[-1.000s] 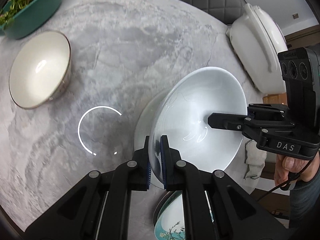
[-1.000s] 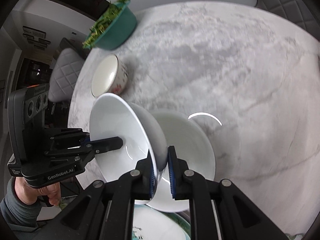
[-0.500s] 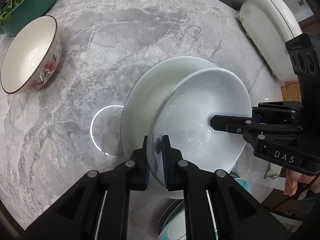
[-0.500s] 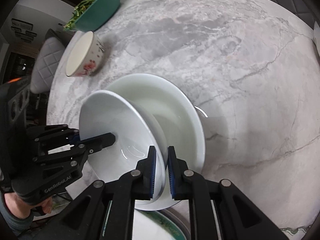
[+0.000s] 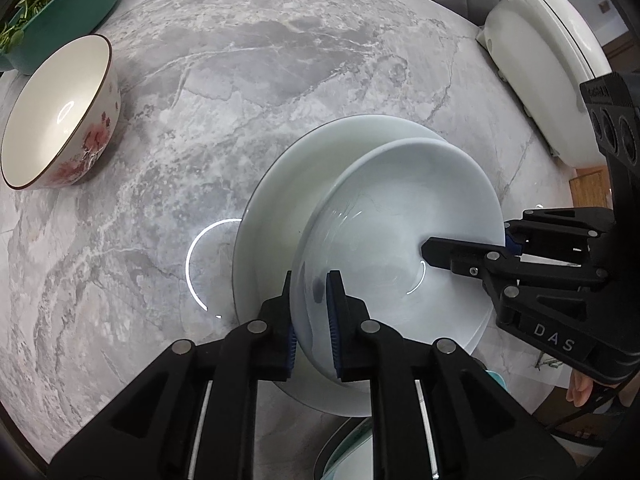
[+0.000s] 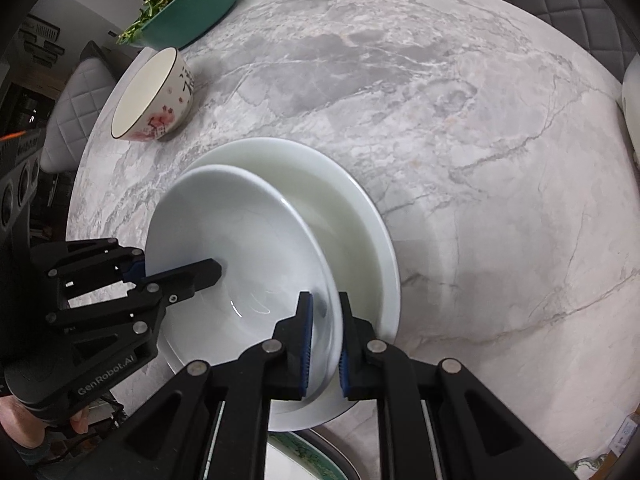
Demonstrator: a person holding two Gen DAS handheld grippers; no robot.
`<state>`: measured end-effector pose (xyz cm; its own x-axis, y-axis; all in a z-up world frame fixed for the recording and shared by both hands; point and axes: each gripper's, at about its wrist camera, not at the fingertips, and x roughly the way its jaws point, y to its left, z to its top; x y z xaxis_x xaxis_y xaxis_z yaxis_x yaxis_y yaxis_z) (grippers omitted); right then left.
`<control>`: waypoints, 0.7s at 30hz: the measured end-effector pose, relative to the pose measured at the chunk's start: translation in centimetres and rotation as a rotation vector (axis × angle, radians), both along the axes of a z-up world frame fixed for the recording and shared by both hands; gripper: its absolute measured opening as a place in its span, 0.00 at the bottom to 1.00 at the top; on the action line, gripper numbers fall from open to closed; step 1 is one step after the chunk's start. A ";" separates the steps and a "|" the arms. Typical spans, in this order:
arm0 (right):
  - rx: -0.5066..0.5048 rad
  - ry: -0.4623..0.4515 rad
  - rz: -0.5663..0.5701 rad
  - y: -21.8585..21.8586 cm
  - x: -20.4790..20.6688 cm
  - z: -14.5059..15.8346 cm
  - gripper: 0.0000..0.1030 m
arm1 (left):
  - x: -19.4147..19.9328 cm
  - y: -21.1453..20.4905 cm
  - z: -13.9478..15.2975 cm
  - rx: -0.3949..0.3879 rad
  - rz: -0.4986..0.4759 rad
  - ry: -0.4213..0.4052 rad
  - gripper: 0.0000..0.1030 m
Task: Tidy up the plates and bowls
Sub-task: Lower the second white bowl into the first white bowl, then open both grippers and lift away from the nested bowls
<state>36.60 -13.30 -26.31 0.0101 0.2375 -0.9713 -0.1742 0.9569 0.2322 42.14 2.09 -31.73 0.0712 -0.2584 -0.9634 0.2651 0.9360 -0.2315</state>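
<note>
A white bowl (image 5: 400,240) (image 6: 240,248) is held by both grippers inside a larger white plate (image 5: 280,216) (image 6: 352,216) lying on the marble table. My left gripper (image 5: 311,280) is shut on the bowl's left rim. My right gripper (image 6: 323,300) is shut on the opposite rim; it also shows in the left wrist view (image 5: 460,252). The bowl is tilted slightly. A floral bowl (image 5: 60,116) (image 6: 154,94) stands apart at the far left.
A teal basin of greens (image 5: 60,4) (image 6: 188,8) sits at the far left edge. A white appliance (image 5: 544,64) stands at the far right. A patterned plate (image 6: 304,456) lies at the near table edge. Grey quilted chairs surround the table (image 5: 280,80).
Both grippers have lowered the white bowl down into the larger white plate, and it has levelled out from a steep tilt.
</note>
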 end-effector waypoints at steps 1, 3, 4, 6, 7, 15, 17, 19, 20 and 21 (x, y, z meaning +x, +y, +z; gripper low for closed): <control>-0.002 -0.002 0.002 0.0 -0.1 0.0 0.13 | 0.0 0.0 0.1 -0.003 0.002 -0.001 0.13; -0.004 -0.005 0.001 0.1 -0.1 0.1 0.14 | -0.1 0.1 0.2 -0.019 0.006 -0.001 0.16; -0.004 -0.006 0.003 0.1 -0.1 0.1 0.15 | -0.2 0.2 0.3 -0.025 0.007 -0.003 0.17; -0.001 -0.007 0.003 0.2 -0.1 0.1 0.17 | -0.3 0.3 0.6 -0.030 0.009 -0.009 0.18; -0.001 -0.007 0.003 0.3 -0.1 0.1 0.17 | -0.5 0.5 0.8 -0.034 0.011 -0.011 0.18; -0.005 -0.043 0.008 0.6 0.0 1.5 0.34 | -0.7 1.9 3.4 -0.087 0.024 -0.076 0.42; -0.012 -0.055 0.008 0.6 0.1 2.0 0.43 | -0.7 2.0 3.9 -0.088 0.024 -0.084 0.47; -0.017 -0.060 0.004 0.5 0.2 2.4 0.44 | -0.7 2.2 4.3 -0.120 0.026 -0.088 0.55; -0.019 -0.064 0.001 0.4 0.3 2.6 0.44 | -0.6 2.2 4.4 -0.122 0.031 -0.089 0.56; -0.020 -0.068 -0.002 0.3 0.3 2.9 0.45 | -0.7 2.5 4.6 -0.127 0.043 -0.093 0.61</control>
<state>36.87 -12.99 -23.36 0.0764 0.2182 -0.9729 -0.1868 0.9616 0.2010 41.47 4.56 -27.09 0.1724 -0.3727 -0.9118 0.2511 0.9117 -0.3252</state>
